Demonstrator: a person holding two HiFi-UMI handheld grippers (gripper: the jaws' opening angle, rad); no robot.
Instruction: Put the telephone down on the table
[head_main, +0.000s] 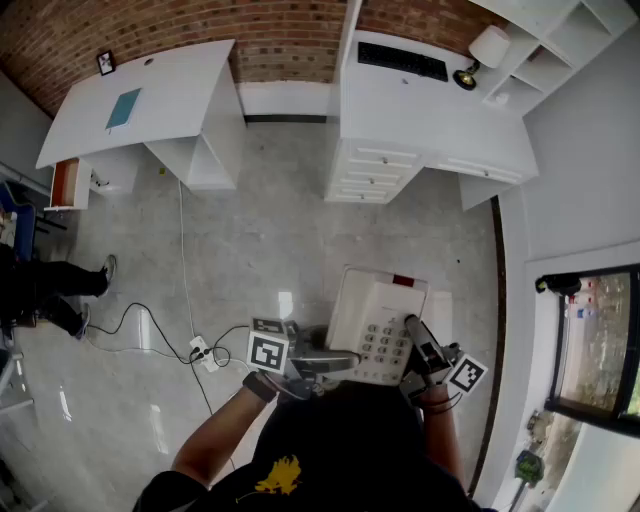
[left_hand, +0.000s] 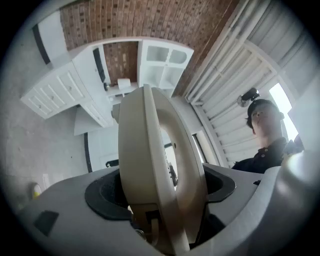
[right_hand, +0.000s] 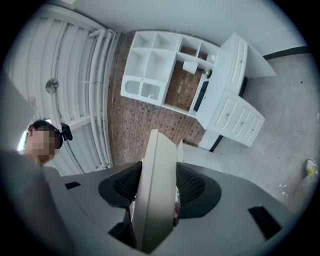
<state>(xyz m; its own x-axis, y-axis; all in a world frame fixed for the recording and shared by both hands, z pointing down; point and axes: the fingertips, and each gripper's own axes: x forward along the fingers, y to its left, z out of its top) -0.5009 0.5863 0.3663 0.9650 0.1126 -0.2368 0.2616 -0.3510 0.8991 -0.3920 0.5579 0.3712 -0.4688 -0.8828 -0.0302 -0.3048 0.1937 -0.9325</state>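
At lower centre of the frame, the telephone (keypad facing up) is held between the left gripper and the right gripper, over the grey floor.

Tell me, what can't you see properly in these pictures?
- Head view: the telephone's near edge is hidden by the left gripper, the right gripper and the holder's dark shirt.
- Head view: its button numbers are too small to read.
- Head view: a bystander is cut off by the left edge; only legs show.
- Head view: the small frame on the left table is too small to make out.
- Both gripper views: the telephone hides the room behind it.
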